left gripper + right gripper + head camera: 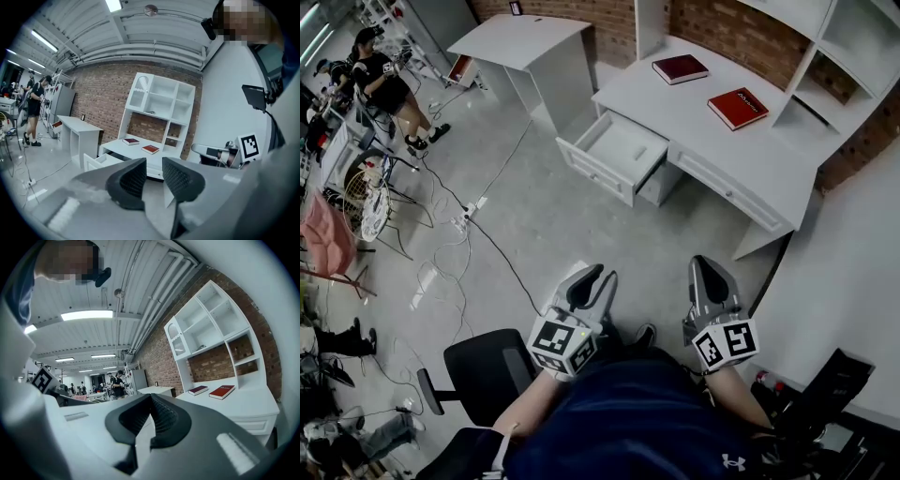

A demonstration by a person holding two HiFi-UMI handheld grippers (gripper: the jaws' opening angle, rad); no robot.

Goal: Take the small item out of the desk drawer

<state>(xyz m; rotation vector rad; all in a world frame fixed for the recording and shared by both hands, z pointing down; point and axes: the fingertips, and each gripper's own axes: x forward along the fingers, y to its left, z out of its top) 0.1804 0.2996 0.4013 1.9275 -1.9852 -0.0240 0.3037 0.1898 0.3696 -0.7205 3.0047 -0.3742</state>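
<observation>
Two grippers, both empty, well short of the desk [703,127]. I read the left gripper [598,278] as slightly spread, nothing between its jaws. The right gripper [705,267] has its jaws pressed together at the tips. The drawer [614,155] stands open, straight ahead of the left gripper. I cannot make out the small item inside.

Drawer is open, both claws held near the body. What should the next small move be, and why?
Probably carry the left claw, its jaws apart and empty, toward the open drawer. Both claws sit well short of the desk, the right claw looks shut, and no item shows in the drawer from here.
</observation>
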